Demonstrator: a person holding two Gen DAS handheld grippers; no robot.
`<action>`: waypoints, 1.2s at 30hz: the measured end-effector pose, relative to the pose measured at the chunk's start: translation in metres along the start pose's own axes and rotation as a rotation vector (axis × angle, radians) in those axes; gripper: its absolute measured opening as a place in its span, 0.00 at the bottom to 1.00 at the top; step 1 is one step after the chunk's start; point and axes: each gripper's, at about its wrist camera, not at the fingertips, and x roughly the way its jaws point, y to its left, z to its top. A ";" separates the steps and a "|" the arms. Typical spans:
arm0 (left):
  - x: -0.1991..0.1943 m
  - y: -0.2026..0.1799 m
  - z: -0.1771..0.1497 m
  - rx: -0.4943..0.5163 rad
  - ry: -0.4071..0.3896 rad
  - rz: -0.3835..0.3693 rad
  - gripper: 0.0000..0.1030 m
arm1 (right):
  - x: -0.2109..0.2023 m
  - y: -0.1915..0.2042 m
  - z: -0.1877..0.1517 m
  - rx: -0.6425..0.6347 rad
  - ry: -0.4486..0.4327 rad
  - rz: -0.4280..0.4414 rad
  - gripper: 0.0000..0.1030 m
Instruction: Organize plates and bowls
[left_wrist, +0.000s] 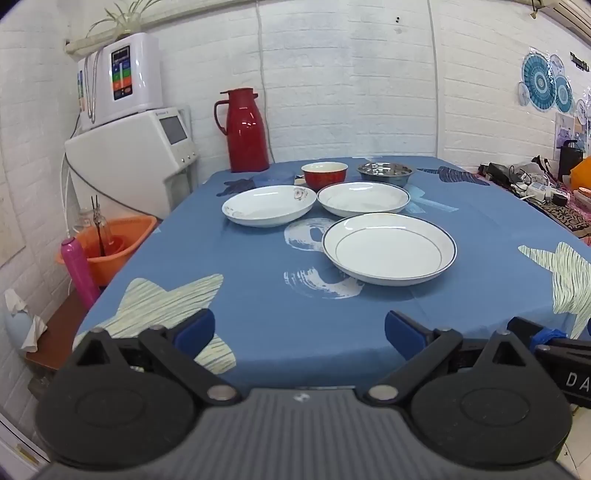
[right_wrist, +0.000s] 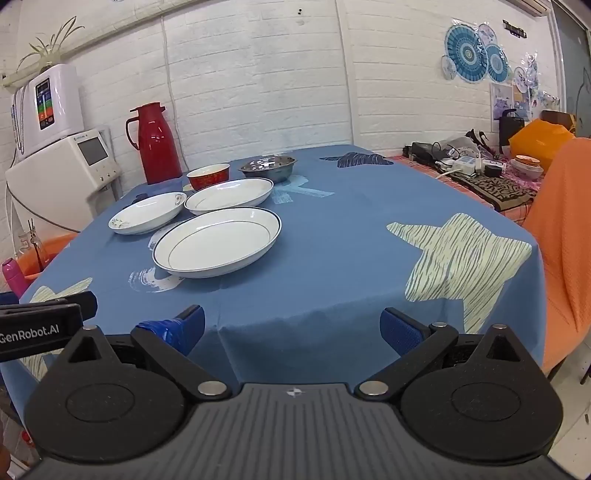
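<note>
While both my left gripper (left_wrist: 300, 330) and right gripper (right_wrist: 292, 326) hang wide and empty short of the table edge, I judge stacking unstarted: next, reach the blue-rimmed plate (left_wrist: 389, 249) nearest that edge, ahead of the red bowl (left_wrist: 325, 174).

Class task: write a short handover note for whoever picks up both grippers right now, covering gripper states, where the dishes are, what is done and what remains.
Left gripper: open, empty, at the near table edge.
Right gripper: open, empty, beside it.
Dishes on the blue tablecloth: blue-rimmed plate nearest; floral plate and second rimmed plate behind; red bowl and steel bowl at the back.
Done: nothing stacked.
Left: stack plates, gather bowls.
</note>
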 end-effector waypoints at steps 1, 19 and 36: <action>-0.001 -0.001 0.000 0.000 0.000 0.000 0.95 | -0.003 0.001 -0.003 0.000 -0.012 0.003 0.87; 0.000 0.006 -0.001 -0.008 0.006 -0.017 0.95 | 0.004 -0.004 -0.002 0.060 0.048 -0.041 0.87; -0.001 0.005 0.001 -0.004 0.000 -0.019 0.95 | 0.001 0.002 -0.004 0.032 0.033 0.056 0.87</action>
